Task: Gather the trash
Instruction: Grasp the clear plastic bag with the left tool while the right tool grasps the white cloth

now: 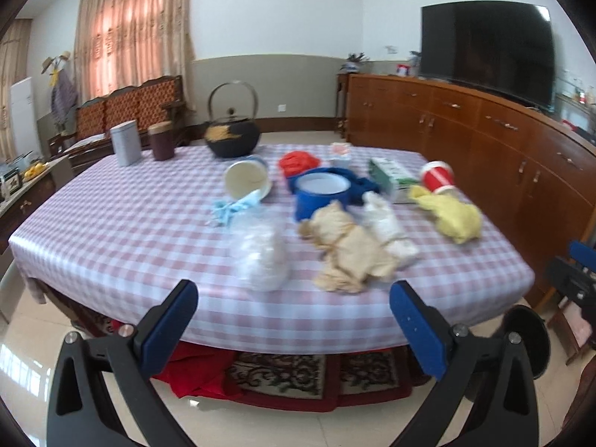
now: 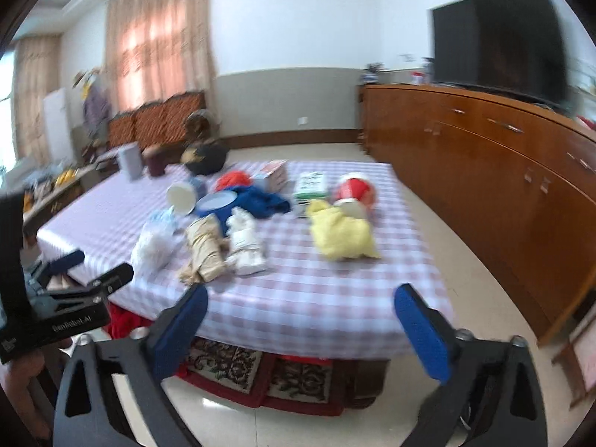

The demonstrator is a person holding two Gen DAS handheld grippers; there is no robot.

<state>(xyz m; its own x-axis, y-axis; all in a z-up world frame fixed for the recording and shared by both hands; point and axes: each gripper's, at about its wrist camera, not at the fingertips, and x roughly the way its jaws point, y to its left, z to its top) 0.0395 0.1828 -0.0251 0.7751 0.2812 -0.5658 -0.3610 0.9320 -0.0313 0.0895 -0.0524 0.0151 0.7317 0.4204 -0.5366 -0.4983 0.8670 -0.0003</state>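
Trash lies on a checked tablecloth [image 1: 123,231] [image 2: 320,298]: a clear plastic bag [image 1: 260,257] [image 2: 152,246], crumpled brown paper [image 1: 346,253] [image 2: 203,249], a white wrapper [image 1: 387,227] [image 2: 244,242], a yellow bag [image 1: 454,216] [image 2: 341,236], a red cup [image 1: 437,177] [image 2: 354,190], a tipped white cup [image 1: 246,180] [image 2: 181,197] and a blue container [image 1: 322,192] [image 2: 219,203]. My left gripper [image 1: 294,298] is open and empty before the table's near edge. My right gripper [image 2: 301,303] is open and empty, also short of the table.
A black kettle [image 1: 232,134], a tin [image 1: 126,141] and a brown jar [image 1: 162,140] stand at the far side. A green box [image 1: 391,175] [image 2: 311,184] lies near the cup. A wooden sideboard [image 1: 484,134] [image 2: 503,171] with a TV runs along the right. Patterned rugs [image 1: 283,372] lie under the table.
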